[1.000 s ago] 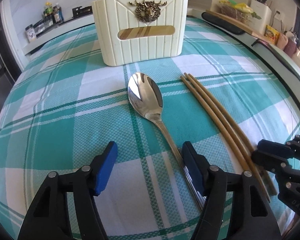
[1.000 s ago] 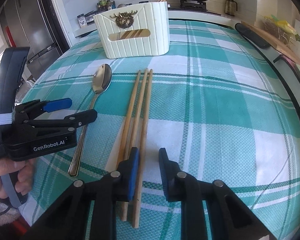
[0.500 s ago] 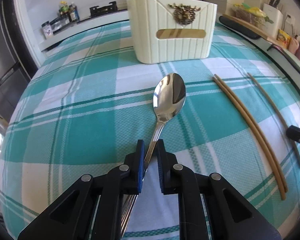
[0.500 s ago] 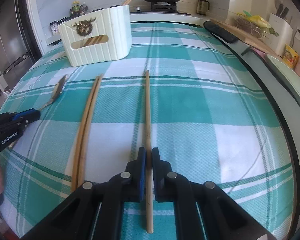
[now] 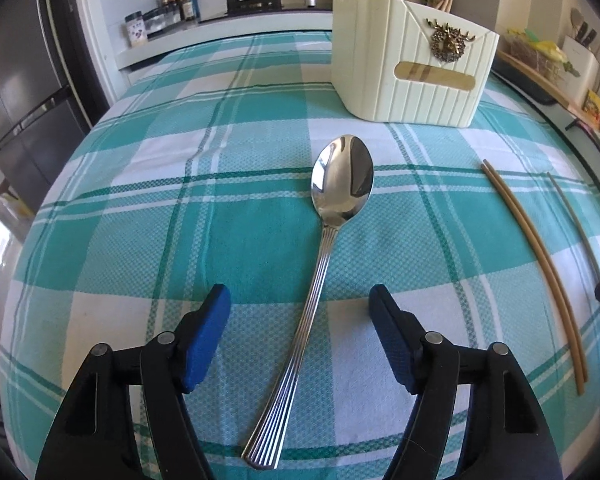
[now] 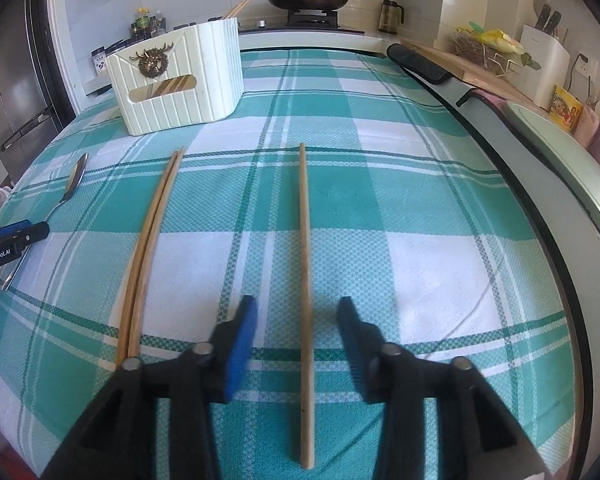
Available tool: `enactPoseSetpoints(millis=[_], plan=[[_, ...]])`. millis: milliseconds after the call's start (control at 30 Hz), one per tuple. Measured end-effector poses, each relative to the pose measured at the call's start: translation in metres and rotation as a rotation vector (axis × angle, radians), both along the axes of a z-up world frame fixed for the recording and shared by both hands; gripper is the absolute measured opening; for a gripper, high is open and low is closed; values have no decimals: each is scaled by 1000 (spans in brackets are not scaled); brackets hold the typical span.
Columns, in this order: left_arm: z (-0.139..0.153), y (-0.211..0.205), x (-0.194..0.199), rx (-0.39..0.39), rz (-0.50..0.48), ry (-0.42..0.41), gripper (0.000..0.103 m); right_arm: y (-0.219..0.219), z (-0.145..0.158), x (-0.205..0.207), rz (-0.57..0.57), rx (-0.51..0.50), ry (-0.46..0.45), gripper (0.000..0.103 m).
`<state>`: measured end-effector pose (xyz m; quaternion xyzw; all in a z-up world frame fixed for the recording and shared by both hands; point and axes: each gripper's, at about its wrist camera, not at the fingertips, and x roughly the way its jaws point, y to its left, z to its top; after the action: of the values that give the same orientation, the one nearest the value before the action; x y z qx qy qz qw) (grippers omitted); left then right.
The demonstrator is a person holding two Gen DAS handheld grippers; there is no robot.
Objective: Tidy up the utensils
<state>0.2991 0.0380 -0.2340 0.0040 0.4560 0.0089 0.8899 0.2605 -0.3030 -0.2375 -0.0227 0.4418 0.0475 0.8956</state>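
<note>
Moved apart: 1 chopstick (image 6: pixel 305 240) from pair (image 6: pixel 150 240); both grippers (image 5: pixel 300 320) (image 6: pixel 298 320) reopened, spoon (image 5: pixel 332 216) and chopstick unpinched.

Single chopstick (image 6: pixel 305 248) between just-opened jaws of right gripper (image 6: pixel 298 312) (pads clear).

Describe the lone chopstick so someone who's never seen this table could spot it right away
Start at the cream holder at the far end of the checked cloth. Nearer than it lie a spoon, a touching pair of chopsticks, then the lone chopstick. It alone lies singly, apart from the pair.
</note>
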Motion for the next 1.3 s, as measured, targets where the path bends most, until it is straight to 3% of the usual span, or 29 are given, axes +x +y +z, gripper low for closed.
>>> enactPoseSetpoints(millis=[200, 333, 800, 1300], plan=[[-6, 6, 4, 2, 11, -5, 94, 2, -6, 4, 34, -17, -2, 56], [-7, 8, 7, -6, 16, -1, 100, -1, -7, 9, 42, -15, -26, 62], [-9, 4, 8, 10, 33, -6, 103, -2, -9, 22, 40, 3, -23, 69], [-9, 5, 8, 0, 32, -5, 103, -2, -9, 23, 41, 6, -23, 69]])
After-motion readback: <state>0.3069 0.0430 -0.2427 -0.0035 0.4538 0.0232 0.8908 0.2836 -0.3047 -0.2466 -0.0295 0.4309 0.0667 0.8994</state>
